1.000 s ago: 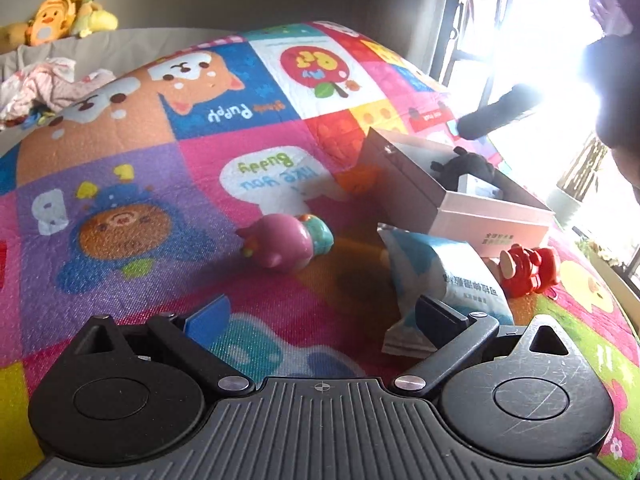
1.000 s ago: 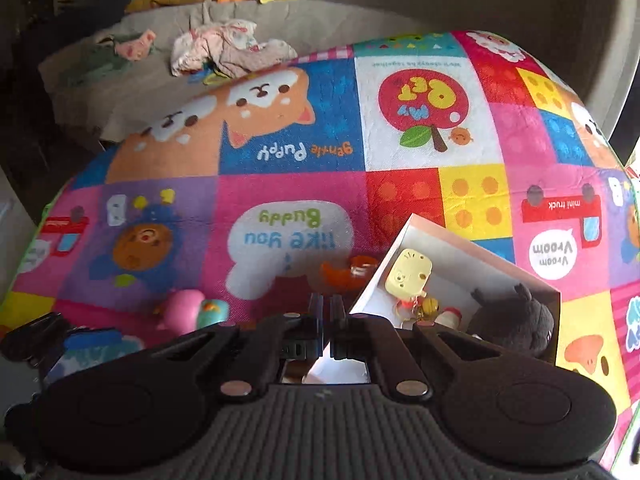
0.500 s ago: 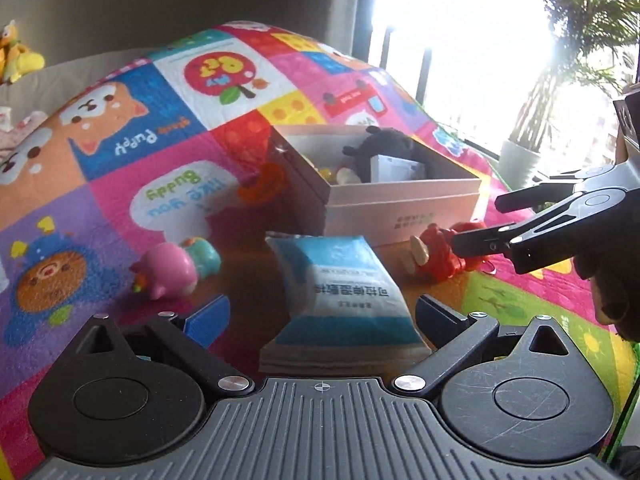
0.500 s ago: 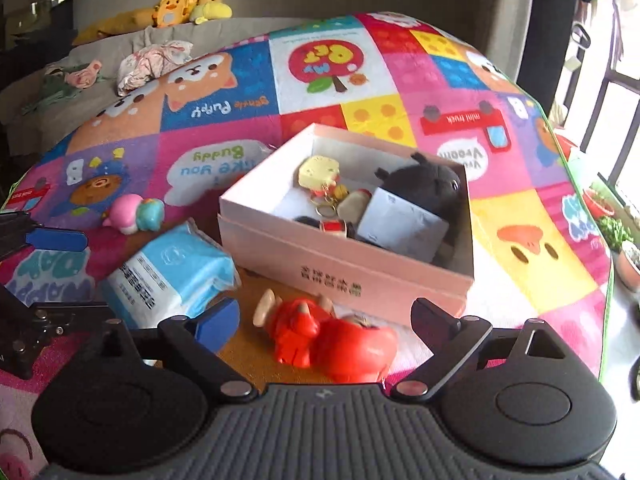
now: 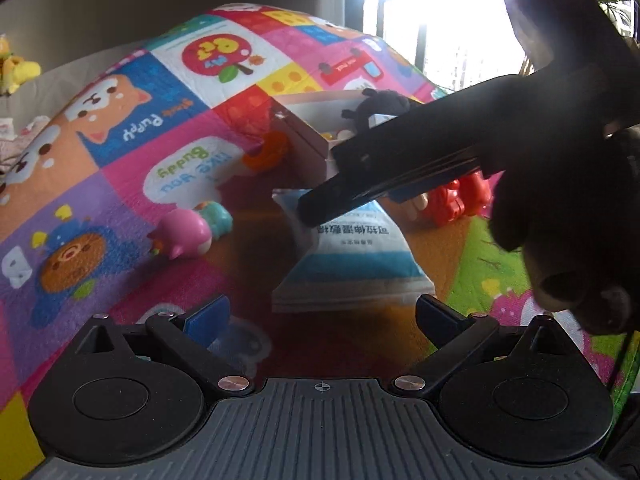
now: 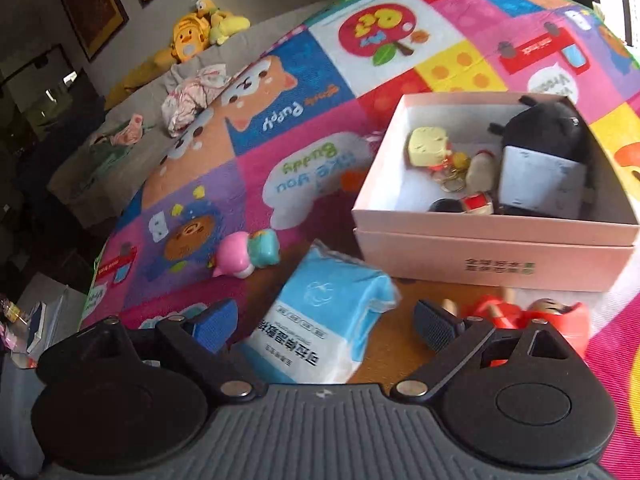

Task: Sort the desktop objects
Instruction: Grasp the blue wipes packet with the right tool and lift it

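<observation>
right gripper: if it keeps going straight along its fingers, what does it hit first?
Most likely the blue and white packet. It lies between the open fingers of the right gripper, directly ahead and close. The pink box sits beyond it and to the right. Exact depth is hard to judge through the fisheye.

The right tool [image 6: 324,322], now spread, dropped over the blue packet [image 6: 320,328].

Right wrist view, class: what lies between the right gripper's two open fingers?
In the right wrist view, the blue-and-white packet lies on the mat between the open fingers of the right gripper; the pads are not pressing on it.
</observation>
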The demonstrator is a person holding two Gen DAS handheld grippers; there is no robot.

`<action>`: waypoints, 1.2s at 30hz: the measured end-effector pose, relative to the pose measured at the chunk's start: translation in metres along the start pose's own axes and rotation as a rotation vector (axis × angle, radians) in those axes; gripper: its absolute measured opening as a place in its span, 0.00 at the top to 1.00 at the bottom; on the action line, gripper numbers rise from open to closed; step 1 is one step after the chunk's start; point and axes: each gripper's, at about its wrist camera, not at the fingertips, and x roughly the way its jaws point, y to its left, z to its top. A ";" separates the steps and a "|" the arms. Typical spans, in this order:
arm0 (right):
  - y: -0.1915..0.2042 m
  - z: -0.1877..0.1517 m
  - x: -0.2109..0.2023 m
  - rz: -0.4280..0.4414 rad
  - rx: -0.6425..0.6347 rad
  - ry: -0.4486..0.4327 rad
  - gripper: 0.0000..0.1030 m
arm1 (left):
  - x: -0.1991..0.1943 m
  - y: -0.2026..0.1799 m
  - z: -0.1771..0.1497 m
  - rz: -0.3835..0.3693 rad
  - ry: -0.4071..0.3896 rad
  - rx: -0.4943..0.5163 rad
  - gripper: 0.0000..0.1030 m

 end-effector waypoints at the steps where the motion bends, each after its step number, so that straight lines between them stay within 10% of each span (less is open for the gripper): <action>1: 0.007 -0.001 0.010 -0.017 -0.024 0.015 0.15 | -0.003 0.001 -0.001 0.000 -0.002 0.001 0.01; 4: 0.012 -0.005 0.022 -0.002 -0.055 0.057 0.48 | -0.011 0.001 -0.002 -0.003 -0.014 0.021 0.01; 10: -0.018 -0.011 -0.063 0.019 -0.063 -0.156 0.52 | -0.004 -0.006 0.000 -0.027 -0.011 0.032 0.00; 14: -0.054 -0.020 -0.122 -0.239 -0.062 -0.323 0.52 | 0.009 -0.018 0.006 -0.067 -0.019 0.034 0.00; 19: -0.122 -0.034 -0.119 -0.455 0.090 -0.240 0.52 | 0.024 -0.030 0.014 -0.091 -0.018 0.043 0.00; 26: -0.128 -0.044 -0.073 -0.382 0.107 -0.163 0.52 | 0.023 -0.025 0.018 -0.068 -0.015 0.038 0.00; 32: -0.078 -0.049 -0.058 -0.080 0.007 -0.102 0.53 | 0.024 -0.015 0.020 -0.046 0.001 0.013 0.00; 36: -0.065 -0.055 -0.066 -0.091 -0.056 -0.126 0.53 | 0.029 -0.017 0.025 -0.058 -0.006 0.037 0.00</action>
